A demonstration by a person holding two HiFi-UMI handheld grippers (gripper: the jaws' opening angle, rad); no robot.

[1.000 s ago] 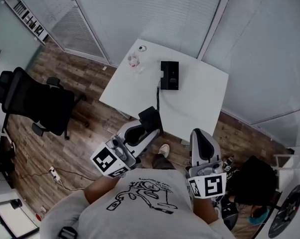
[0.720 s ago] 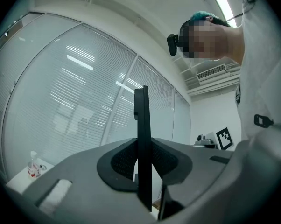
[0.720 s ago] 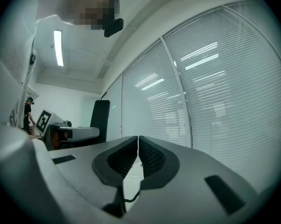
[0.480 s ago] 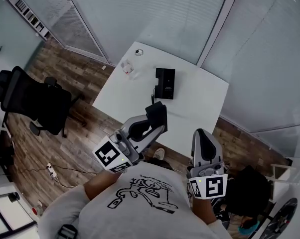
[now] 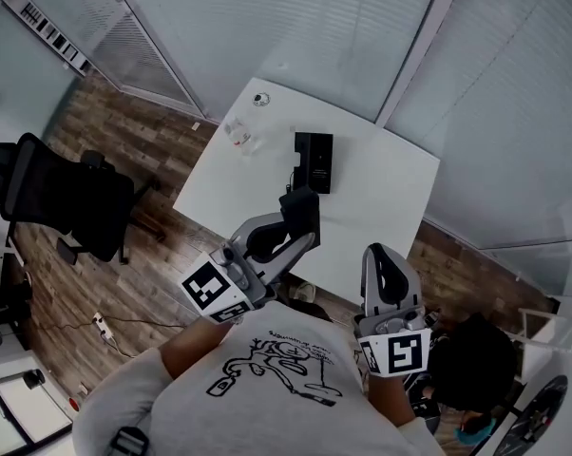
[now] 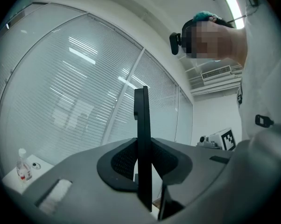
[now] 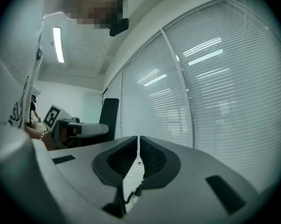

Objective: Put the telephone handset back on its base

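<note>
The black telephone base (image 5: 314, 161) lies on the white table (image 5: 381, 193). My left gripper (image 5: 297, 224) is shut on the black handset (image 5: 300, 211), which hangs over the table's near part, a short way in front of the base. In the left gripper view the handset (image 6: 141, 139) stands edge-on, pinched between the pads of my left gripper (image 6: 141, 168). A thin cord (image 5: 291, 176) runs from the base toward the handset. My right gripper (image 5: 382, 266) is shut and holds nothing, by the table's near edge. My right gripper (image 7: 138, 154) looks level toward the blinds; the handset (image 7: 109, 118) shows at its left.
A small clear bottle (image 5: 238, 136) and a small round object (image 5: 259, 99) sit on the table's far left part. A black office chair (image 5: 63, 193) stands on the wood floor at the left. Glass walls with blinds (image 5: 295, 27) close off the far side.
Both grippers have moved forward toward the table. The handset now hangs over the table's near part, closer to the base. Both grippers stay shut.
</note>
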